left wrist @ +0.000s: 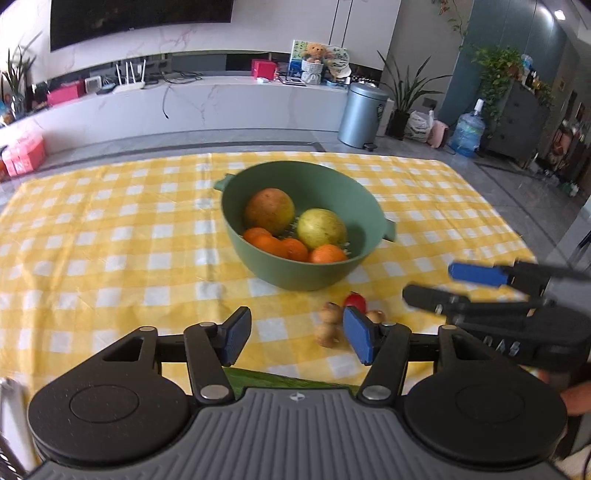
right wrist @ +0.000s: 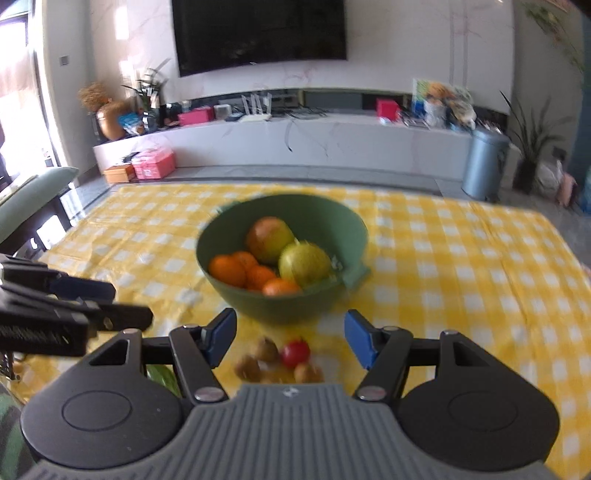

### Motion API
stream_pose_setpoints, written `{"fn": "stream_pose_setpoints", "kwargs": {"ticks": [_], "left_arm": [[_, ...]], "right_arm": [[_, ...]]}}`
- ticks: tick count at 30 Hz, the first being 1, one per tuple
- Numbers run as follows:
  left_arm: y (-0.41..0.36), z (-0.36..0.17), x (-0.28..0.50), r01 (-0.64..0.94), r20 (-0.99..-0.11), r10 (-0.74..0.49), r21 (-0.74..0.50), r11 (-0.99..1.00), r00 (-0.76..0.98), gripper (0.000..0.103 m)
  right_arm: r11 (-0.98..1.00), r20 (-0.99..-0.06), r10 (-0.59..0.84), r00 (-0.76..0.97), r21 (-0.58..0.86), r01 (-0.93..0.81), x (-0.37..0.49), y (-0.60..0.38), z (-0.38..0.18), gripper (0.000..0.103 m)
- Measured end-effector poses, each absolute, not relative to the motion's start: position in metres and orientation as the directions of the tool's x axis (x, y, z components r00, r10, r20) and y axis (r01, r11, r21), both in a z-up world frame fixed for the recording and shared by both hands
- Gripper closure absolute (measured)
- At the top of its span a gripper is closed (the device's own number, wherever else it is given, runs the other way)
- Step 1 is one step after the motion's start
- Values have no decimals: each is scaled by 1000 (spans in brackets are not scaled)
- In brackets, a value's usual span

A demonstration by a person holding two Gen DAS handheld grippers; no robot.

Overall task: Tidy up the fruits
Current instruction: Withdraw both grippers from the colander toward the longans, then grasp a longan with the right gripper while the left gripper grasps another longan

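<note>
Closest to the cameras, both tools are held low over the near edge of the counter (left wrist: 92, 236), which is covered in a yellow and white checked cloth (right wrist: 461, 258). The left hand-held gripper (left wrist: 297, 336) has its blue pads spread wide apart with nothing between them, and the right hand-held gripper (right wrist: 290, 338) is the same, fingers wide and gripping nothing. In the left wrist view the right one pokes in from the right side, hovering just above the cloth. Something green (left wrist: 280, 380) sits right under the left tool at the counter edge, but too little of it shows to say what it is. Just past the fingertips there's a little cluster lying loose on the cloth: a small red fruit (right wrist: 295, 352) that looks like a cherry tomato, with a few small brown round fruits (right wrist: 248, 367) packed around it, touching or nearly so. I can't tell what the brown ones are since the right wrist view is blurry. Behind that cluster, about mid-counter, sits the green bowl (left wrist: 354, 199) with little side handles. Inside it are four small oranges (left wrist: 275, 244) along the near side, a yellow-green fruit (left wrist: 320, 227) to the right and a bigger reddish-brown round fruit (left wrist: 269, 210) toward the back. Beyond the counter there's a grey pedal bin (left wrist: 361, 114) on the floor and a long white TV unit (left wrist: 221, 99) with a dark screen (right wrist: 258, 29) on the wall above.
</note>
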State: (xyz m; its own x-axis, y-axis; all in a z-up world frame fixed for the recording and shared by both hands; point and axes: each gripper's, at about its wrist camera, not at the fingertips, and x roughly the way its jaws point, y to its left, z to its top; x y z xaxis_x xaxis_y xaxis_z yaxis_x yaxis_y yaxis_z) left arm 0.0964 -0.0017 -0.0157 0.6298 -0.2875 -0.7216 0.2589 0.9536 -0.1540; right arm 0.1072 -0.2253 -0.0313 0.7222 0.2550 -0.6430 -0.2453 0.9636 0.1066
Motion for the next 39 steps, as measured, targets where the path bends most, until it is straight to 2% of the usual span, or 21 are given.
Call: {"fn": "stream_pose_setpoints", "kwargs": {"ticks": [8, 15, 19, 23, 27, 39], "left_arm": [[-11, -38, 95, 265, -740, -300, -169, 949, 602, 50], [-21, -59, 90, 324, -749, -331, -163, 932, 574, 51], [-26, -69, 95, 345, -757, -356, -184, 920, 548, 51], [-26, -77, 104, 324, -762, -370, -221, 920, 531, 60], [-26, -81, 111, 314, -767, -369, -229, 921, 524, 62], [-23, -89, 126, 276, -780, -369, -259, 926, 506, 62]], "right_arm": [[978, -671, 205, 713, 108, -180, 89, -239, -63, 41], [972, -677, 230, 699, 131, -193, 90, -242, -79, 42], [966, -679, 255, 688, 150, -210, 94, -241, -86, 54], [951, -685, 306, 661, 194, -240, 100, -239, -91, 64], [940, -702, 335, 629, 208, -269, 107, -233, -99, 73], [925, -728, 378, 572, 276, -260, 130, -221, -117, 73]]}}
